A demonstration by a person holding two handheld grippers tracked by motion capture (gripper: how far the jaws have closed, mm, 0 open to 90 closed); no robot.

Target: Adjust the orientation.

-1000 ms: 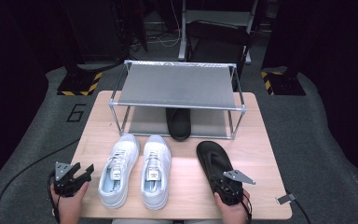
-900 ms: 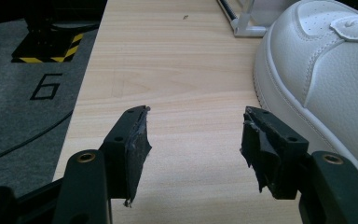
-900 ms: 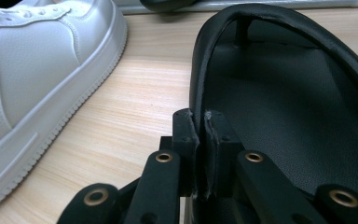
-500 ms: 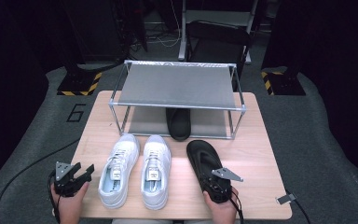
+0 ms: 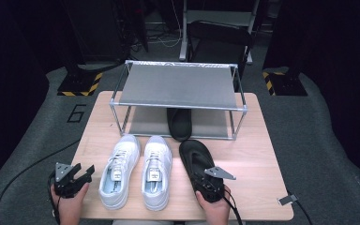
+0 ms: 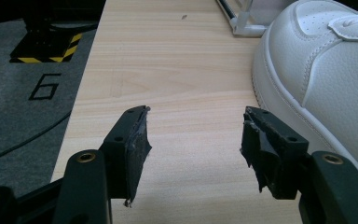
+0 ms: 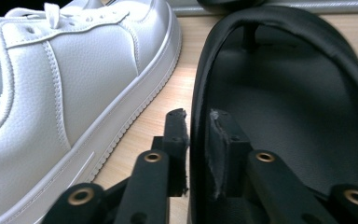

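- Black slipper point(image 5: 197, 161): matte black, open-topped, with a raised rim round a dark insole. It lies flat, sole down, on the wooden table, toe toward the rack, just beside the right white sneaker, parallel to it.
- Heel end: nearest the person. In the right gripper view the rim point(image 7: 196, 121) stands upright between two black jaws.

Left jaws wide, right jaws narrow
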